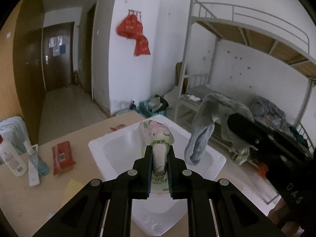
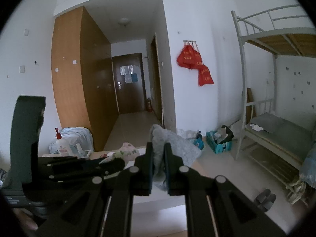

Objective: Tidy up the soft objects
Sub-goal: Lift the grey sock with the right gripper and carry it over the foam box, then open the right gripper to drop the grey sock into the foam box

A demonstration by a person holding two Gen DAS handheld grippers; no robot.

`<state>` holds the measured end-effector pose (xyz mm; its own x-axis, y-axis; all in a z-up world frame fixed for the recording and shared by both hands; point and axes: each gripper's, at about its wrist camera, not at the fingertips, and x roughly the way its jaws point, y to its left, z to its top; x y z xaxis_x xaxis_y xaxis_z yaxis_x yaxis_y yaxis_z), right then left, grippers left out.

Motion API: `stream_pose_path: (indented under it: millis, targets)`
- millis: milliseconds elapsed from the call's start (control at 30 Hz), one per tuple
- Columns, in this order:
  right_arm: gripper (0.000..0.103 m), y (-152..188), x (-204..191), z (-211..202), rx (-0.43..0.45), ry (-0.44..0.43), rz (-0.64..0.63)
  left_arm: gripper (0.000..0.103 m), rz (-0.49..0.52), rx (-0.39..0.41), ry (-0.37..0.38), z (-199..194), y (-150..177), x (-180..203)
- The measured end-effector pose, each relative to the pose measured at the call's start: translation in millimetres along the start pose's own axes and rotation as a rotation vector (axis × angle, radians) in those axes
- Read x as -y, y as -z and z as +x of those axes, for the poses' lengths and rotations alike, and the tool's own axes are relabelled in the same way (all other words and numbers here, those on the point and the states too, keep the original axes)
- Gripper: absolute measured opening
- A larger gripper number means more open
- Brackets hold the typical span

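My left gripper (image 1: 160, 150) is shut on a floral tissue pack (image 1: 157, 133), held over the open white foam box (image 1: 98, 145) on the wooden table. To its right, the right gripper (image 1: 237, 122) hangs a grey fuzzy sock (image 1: 199, 138) above the box's right side. In the right wrist view my right gripper (image 2: 158, 148) is shut on that grey sock (image 2: 175, 144), which bunches up between and beyond the pads. The left gripper (image 2: 110, 163) with the tissue pack (image 2: 128, 151) shows at the lower left there.
On the table left of the box lie a red packet (image 1: 63, 158), a white lotion bottle (image 1: 11, 158), a small spray bottle (image 1: 32, 165) and a yellow note (image 1: 72, 187). A bunk bed (image 1: 246, 59) stands at the right, a blue crate (image 2: 219, 141) on the floor.
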<state>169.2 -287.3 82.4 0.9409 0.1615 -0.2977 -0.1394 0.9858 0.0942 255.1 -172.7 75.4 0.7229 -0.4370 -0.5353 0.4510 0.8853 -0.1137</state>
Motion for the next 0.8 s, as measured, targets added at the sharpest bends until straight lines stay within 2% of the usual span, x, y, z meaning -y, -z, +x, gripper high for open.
stream_pose_path:
  millis: [67, 200, 267, 333, 400, 467, 800]
  targets:
    - [0.013, -0.1, 0.6, 0.5, -0.002, 0.004, 0.001, 0.014, 0.005, -0.003, 0.001, 3.2, 0.6, 0.5]
    - [0.013, -1.0, 0.5, 1.4, -0.004, 0.007, 0.004, 0.020, 0.003, 0.013, -0.029, 4.1, 1.5, -2.5]
    - [0.013, -1.4, 0.7, 2.1, -0.003, 0.006, 0.002, 0.041, -0.001, 0.015, -0.044, 3.9, 0.2, -4.4]
    - [0.013, -2.1, 1.1, 2.4, -0.001, 0.002, 0.005, 0.084, -0.010, 0.025, -0.051, 1.5, -0.6, -6.8]
    - [0.013, -2.3, 1.4, 3.9, -0.001, 0.003, 0.005, 0.096, -0.026, 0.062, -0.065, -4.7, -0.8, -9.4]
    - [0.013, -2.4, 1.7, 3.7, 0.000, 0.004, 0.005, 0.099, -0.017, 0.090, -0.115, -9.4, -2.5, -9.4]
    - [0.013, -1.6, 0.7, 10.5, -0.011, -0.018, 0.005, 0.099, -0.017, 0.095, -0.207, -17.9, 0.4, -21.9]
